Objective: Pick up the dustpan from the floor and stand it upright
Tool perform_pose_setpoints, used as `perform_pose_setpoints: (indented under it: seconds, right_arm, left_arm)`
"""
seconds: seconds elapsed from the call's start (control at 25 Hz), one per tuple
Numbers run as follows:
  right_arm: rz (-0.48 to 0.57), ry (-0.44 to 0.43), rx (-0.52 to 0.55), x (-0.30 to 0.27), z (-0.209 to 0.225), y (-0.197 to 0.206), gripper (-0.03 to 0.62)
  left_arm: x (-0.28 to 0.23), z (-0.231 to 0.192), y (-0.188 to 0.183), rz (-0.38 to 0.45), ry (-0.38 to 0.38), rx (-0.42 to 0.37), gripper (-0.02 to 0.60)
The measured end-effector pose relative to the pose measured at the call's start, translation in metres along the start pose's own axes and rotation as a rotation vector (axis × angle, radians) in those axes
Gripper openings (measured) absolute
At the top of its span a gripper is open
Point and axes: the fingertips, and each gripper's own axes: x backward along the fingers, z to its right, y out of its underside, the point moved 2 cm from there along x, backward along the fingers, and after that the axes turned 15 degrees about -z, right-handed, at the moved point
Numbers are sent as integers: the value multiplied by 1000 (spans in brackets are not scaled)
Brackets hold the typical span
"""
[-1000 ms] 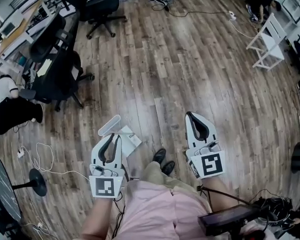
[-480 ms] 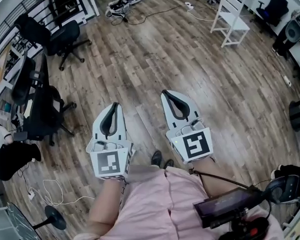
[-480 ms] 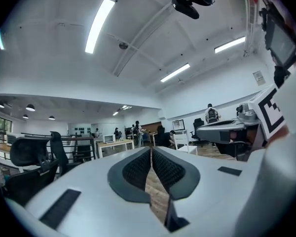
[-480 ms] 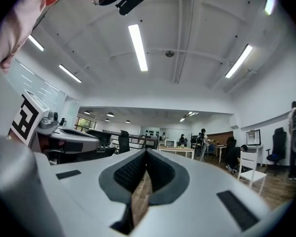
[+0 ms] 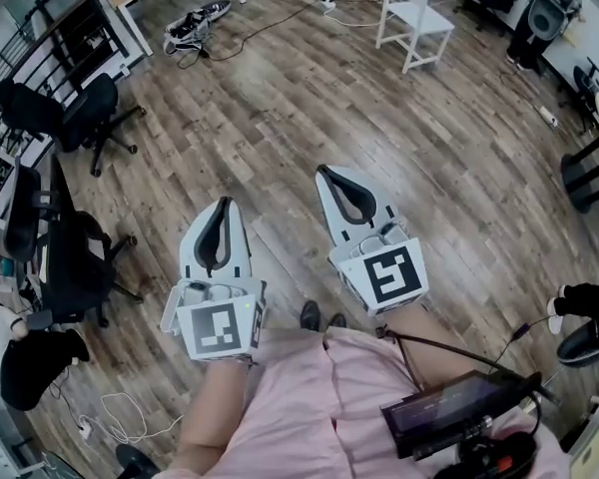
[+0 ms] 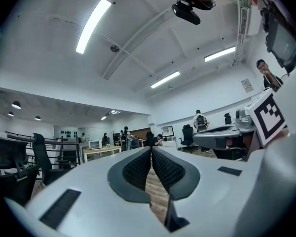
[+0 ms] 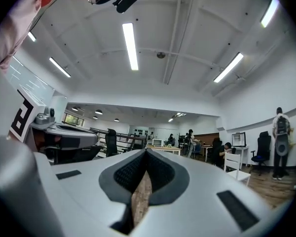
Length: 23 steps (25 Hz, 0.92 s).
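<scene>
Jaws on both tools are pressed together, gripping nothing. The left gripper (image 5: 223, 204) and right gripper (image 5: 325, 172) hang side by side above the wood floor (image 5: 280, 108), nearer each other than a second ago. The dustpan, which then lay by the left tip, is out of sight.

You have raised your left gripper (image 5: 220, 210) and right gripper (image 5: 329, 173) away from the floor (image 5: 280, 98), and the dustpan has slipped out of the head view
</scene>
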Motion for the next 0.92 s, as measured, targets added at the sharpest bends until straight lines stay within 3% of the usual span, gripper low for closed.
perform_pose_setpoints:
  seconds: [0.92]
  right_arm:
    - [5,63,-24,10,12,8,0]
  left_arm:
    - [-13,21,5,-19,69,-38,21]
